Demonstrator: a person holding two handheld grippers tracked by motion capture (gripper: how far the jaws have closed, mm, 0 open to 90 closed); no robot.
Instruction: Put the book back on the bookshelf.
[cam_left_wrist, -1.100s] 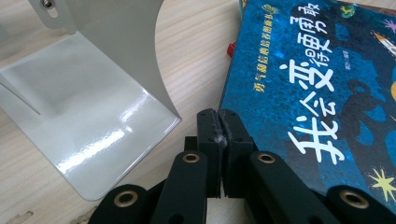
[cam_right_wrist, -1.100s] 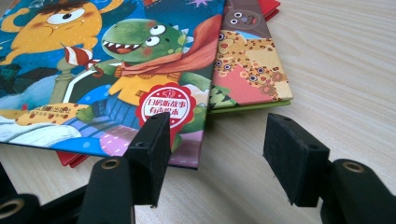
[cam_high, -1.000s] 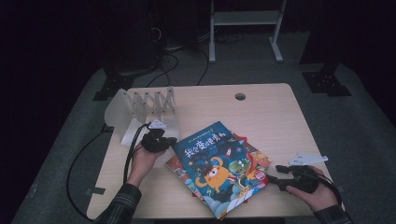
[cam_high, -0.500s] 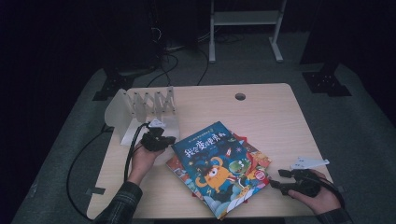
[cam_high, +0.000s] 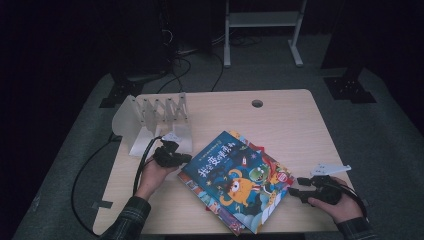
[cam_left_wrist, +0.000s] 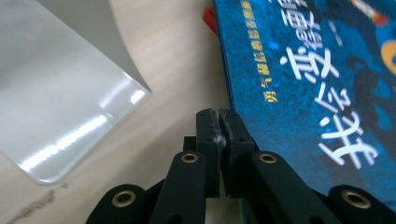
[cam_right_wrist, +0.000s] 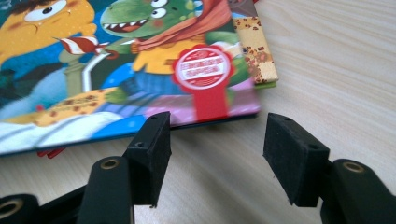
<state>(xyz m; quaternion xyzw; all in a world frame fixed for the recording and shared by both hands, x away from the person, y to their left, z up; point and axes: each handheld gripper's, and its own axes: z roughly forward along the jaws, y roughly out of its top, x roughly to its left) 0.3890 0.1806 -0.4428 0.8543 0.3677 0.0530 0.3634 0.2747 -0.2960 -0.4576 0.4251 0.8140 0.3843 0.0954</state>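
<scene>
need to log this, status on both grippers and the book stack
Left gripper shut, empty, at the top book's edge. Right gripper open, short of the stack's corner. White rack stands clear behind.

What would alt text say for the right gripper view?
The right gripper, its two black jaws open and empty, faces the near edge of a picture book with cartoon monsters on its cover. The book tops a small stack on a pale wooden table.
</scene>
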